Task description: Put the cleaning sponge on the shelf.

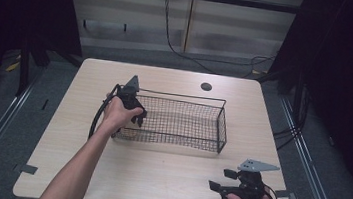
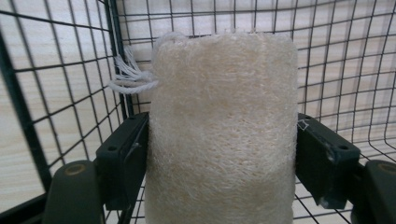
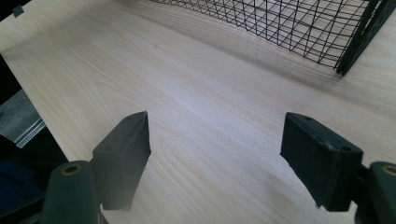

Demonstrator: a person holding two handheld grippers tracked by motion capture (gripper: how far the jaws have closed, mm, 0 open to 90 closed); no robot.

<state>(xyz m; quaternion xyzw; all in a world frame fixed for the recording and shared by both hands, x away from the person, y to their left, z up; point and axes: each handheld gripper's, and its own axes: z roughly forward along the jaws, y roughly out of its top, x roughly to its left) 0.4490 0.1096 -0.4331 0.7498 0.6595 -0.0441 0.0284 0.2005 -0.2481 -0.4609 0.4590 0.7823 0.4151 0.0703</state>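
High view, left to right: left gripper [image 1: 135, 114] clamps a loofah sponge [image 2: 223, 130] inside the wire basket [image 1: 222, 120] at its left end (long axis running out along the jaws); right gripper [image 1: 222, 185] idles wide open, empty, well apart.

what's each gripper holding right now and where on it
The left gripper clamps a cream loofah sponge across its sides, about mid-length, inside the wire basket. The right gripper holds nothing; its jaws stand open over the table.

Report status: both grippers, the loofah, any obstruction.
Left gripper shut on loofah, inside wire basket at its left end. Right gripper open, nothing between jaws, over bare table. Nothing in the way.
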